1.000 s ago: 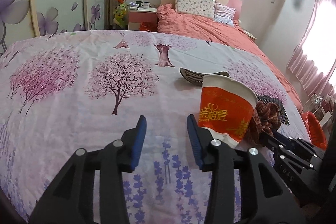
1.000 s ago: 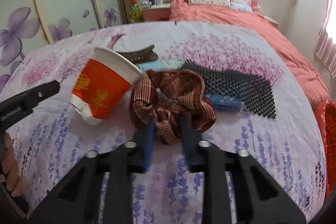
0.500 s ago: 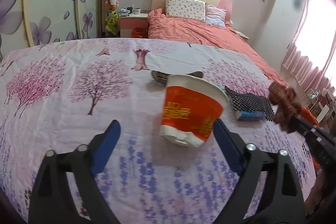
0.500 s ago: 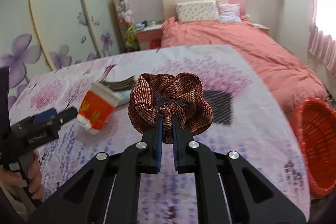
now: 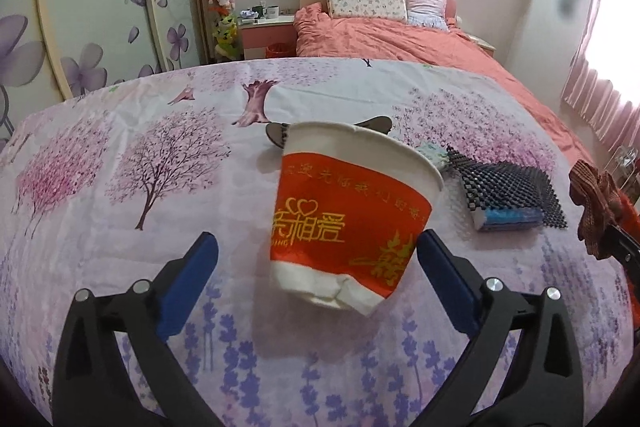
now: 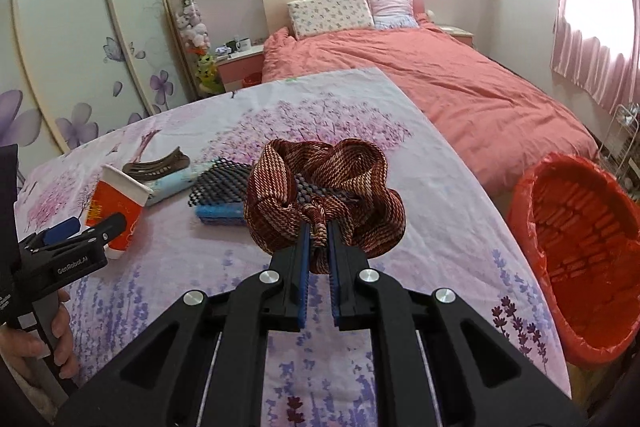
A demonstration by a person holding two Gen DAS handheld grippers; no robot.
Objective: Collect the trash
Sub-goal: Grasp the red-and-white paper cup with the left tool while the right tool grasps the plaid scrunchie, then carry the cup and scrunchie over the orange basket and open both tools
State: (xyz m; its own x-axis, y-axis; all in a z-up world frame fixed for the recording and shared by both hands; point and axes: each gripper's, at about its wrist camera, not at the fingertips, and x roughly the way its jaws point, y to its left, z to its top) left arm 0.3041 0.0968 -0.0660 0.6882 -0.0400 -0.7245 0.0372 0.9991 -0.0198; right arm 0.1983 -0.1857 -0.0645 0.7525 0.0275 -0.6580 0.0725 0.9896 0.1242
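Bedspread [image 5: 120, 227] with pink trees and purple lavender is seen filling the lower 2/3 of both views, and a coral duvet [image 6: 460, 83] is stretched behind it toward 2 pillows [image 6: 332, 11] at upper centre. At the right edge of the right wrist view, an orange bin [image 6: 576, 255] lined with a red bag is shown beside the bedspread, its mouth tilted toward the lens. At frame centre of the left wrist view, a red-and-white paper cup [image 5: 352, 219] is caught leaning, its crumpled base on the fabric, its rim toward the upper right. The left gripper [image 5: 316, 283] is spread wide, 1 blue pad [image 5: 188, 283] to each side of the cup's base, and nothing is gripped; no contact with the cup can be made out. Right of the cup, a black mesh mat [image 5: 508, 187] is laid over a blue block [image 5: 508, 217], and a dark hair clip [image 6: 156, 165] is lying behind the cup. In the right wrist view, a maroon woven scrunchie [image 6: 324, 199] is held up at centre frame, clear of the bedspread, left of the bin. It is pinched by the right gripper [image 6: 318, 247], whose jaws are drawn almost together on a fold of the fabric.
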